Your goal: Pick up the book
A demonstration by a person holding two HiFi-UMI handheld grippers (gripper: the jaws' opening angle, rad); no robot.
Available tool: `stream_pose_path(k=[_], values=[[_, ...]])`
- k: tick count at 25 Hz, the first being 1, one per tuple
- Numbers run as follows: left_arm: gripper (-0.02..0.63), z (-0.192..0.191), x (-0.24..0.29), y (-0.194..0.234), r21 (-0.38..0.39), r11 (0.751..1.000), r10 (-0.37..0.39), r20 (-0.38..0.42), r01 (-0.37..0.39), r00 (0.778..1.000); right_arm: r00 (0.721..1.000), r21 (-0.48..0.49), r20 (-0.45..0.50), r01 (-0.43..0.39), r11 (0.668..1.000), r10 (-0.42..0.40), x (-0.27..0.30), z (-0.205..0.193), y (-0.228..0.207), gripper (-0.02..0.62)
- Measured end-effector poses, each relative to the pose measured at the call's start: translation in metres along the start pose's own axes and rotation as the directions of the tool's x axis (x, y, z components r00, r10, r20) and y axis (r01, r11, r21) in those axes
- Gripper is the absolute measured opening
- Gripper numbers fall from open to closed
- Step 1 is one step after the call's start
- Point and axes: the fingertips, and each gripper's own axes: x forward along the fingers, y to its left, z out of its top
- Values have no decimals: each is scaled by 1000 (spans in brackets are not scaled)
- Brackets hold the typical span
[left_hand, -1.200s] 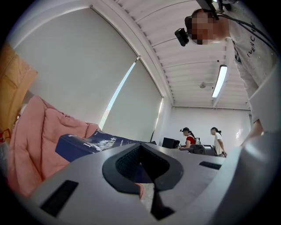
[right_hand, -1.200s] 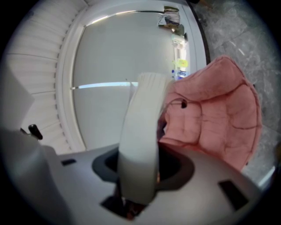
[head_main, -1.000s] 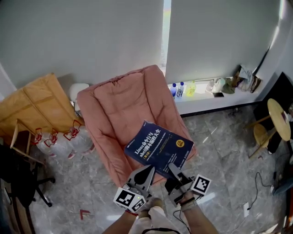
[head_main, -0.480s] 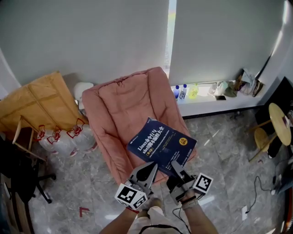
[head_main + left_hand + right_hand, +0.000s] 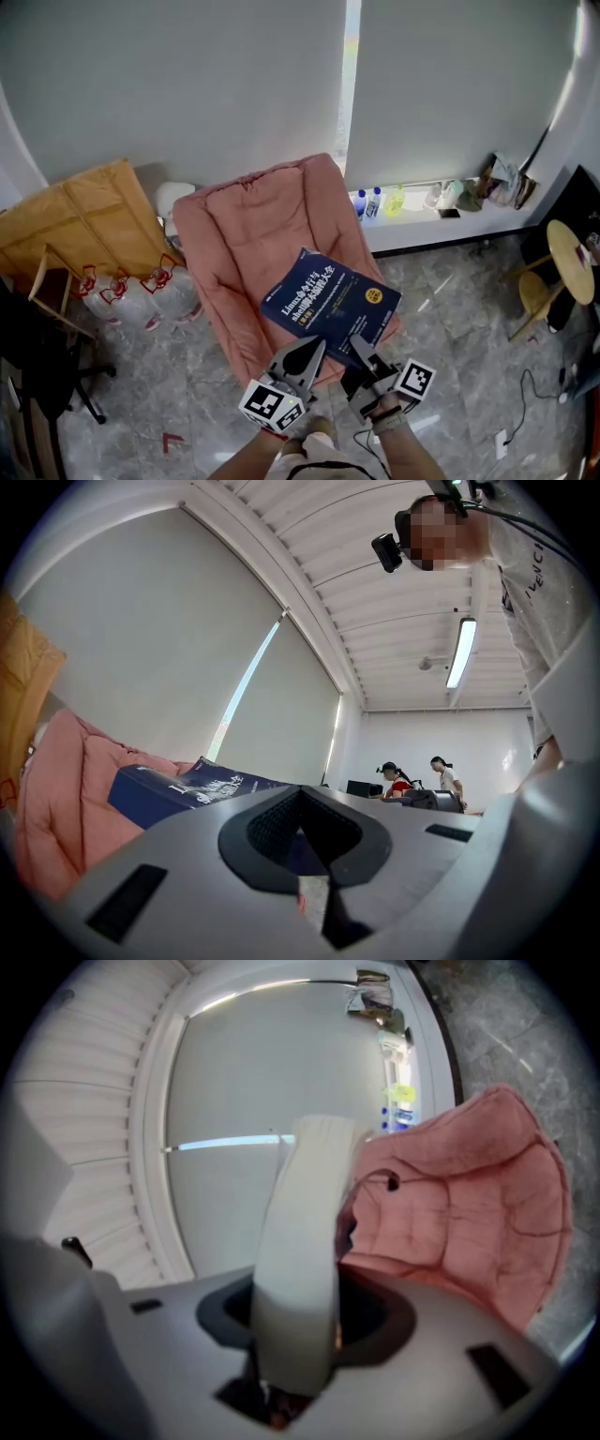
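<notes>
While right gripper (image 5: pixel 359 345) clamps book (image 5: pixel 330 305) by page edge, closed left gripper (image 5: pixel 317 345) sits beside.

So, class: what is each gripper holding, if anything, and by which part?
The right gripper clamps the thick dark-blue book across its white page edge, at its near side. Whether the left gripper grips it cannot be told.

This looks like an office workroom: grey stone-tiled floor (image 5: pixel 469 309) beneath the left gripper (image 5: pixel 306 356) and right gripper (image 5: pixel 361 352); roller blinds (image 5: pixel 187 84) ahead of them; a strip light (image 5: pixel 461 653) on the slatted ceiling overhead; two people (image 5: pixel 390 778) at desks beyond; water jugs (image 5: pixel 127 295) and a swivel chair (image 5: pixel 52 370) off to the left.
</notes>
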Motion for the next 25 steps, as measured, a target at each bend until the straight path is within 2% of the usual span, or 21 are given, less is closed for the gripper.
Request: stream_pose_path(k=[17,25], values=[[12,17,2,1,18,1000,1,-1,-1,1000,1000,-11,-15,-2,1000,2,8,2,16,179],[12,13,4,-4,14,1000,-8,-3,8,1000,1000,-6,-11,-2,1000,2,10,6,20,179]])
